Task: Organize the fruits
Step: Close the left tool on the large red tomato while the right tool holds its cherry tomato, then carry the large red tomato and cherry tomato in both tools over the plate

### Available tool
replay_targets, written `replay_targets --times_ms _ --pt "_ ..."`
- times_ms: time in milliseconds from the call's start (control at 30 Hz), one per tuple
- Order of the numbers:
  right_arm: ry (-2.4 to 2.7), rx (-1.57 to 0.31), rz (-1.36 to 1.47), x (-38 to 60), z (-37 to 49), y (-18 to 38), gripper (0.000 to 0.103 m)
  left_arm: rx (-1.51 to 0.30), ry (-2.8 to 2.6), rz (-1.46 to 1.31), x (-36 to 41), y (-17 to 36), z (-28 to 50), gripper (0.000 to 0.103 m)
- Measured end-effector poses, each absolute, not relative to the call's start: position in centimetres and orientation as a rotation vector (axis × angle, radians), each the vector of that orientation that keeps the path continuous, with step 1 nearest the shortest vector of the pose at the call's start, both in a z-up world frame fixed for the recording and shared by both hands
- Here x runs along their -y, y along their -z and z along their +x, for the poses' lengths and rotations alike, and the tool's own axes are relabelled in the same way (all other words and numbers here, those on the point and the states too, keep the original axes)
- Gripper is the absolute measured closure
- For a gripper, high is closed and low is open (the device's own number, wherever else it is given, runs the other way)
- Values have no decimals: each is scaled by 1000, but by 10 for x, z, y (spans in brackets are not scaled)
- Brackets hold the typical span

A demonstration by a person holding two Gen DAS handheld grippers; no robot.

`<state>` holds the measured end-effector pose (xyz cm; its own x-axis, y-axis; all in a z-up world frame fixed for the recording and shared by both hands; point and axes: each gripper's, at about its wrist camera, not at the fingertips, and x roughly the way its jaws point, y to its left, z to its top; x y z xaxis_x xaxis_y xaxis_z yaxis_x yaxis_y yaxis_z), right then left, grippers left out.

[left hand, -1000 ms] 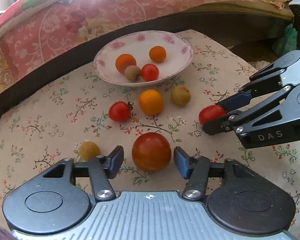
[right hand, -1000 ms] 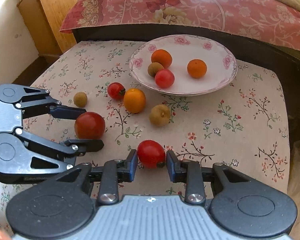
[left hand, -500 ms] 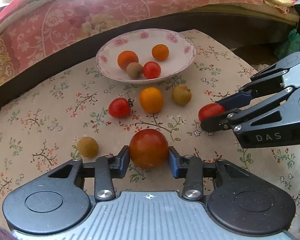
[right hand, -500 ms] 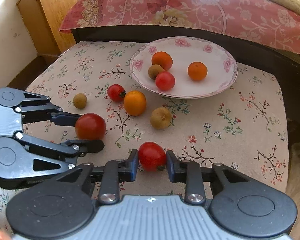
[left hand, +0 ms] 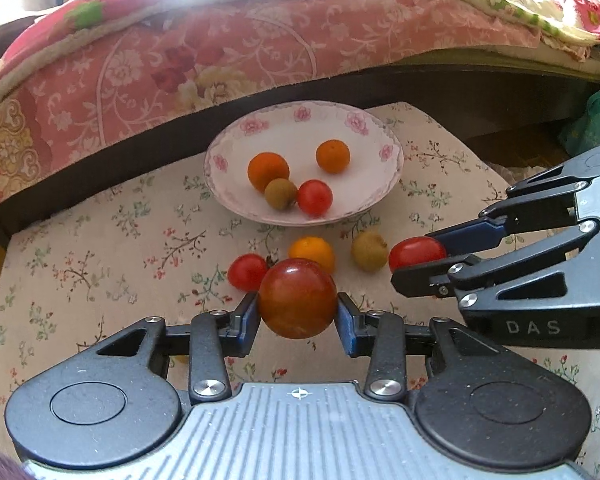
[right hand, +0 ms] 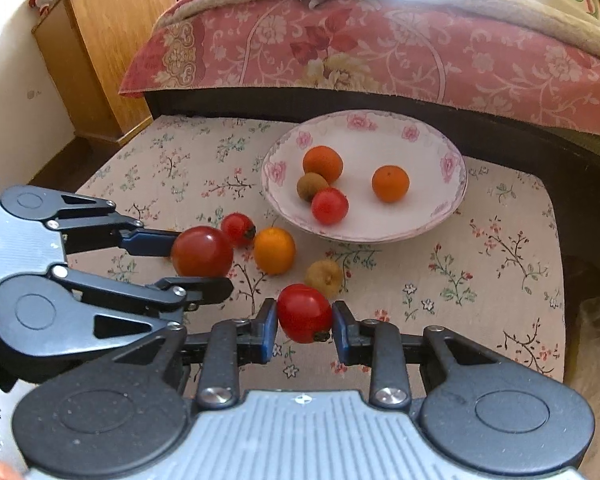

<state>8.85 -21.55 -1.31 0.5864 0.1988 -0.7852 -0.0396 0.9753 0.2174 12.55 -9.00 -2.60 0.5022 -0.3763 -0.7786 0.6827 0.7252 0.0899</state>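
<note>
Two grippers, left gripper (left hand: 297, 314) clamping large tomato (left hand: 297, 298), wooden cabinet (right hand: 108, 56) only rightward

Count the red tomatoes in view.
4: a large tomato in the left gripper, a smaller tomato in the right gripper, one on the cloth, one in the plate.

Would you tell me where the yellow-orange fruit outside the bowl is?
The yellow-orange fruit lies on the cloth before the bowl, between a small tomato and brown fruit.

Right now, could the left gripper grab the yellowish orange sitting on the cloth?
Probably not yet. The left gripper is already shut on the big tomato, so it has no free grip. The orange lies just beyond it, uncovered.
</note>
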Motion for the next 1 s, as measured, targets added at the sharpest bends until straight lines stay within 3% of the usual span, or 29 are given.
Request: replay_targets --times_ms 1000 --pt "29 -841 286 268 146 1 70 -731 608 385 143 13 192 55"
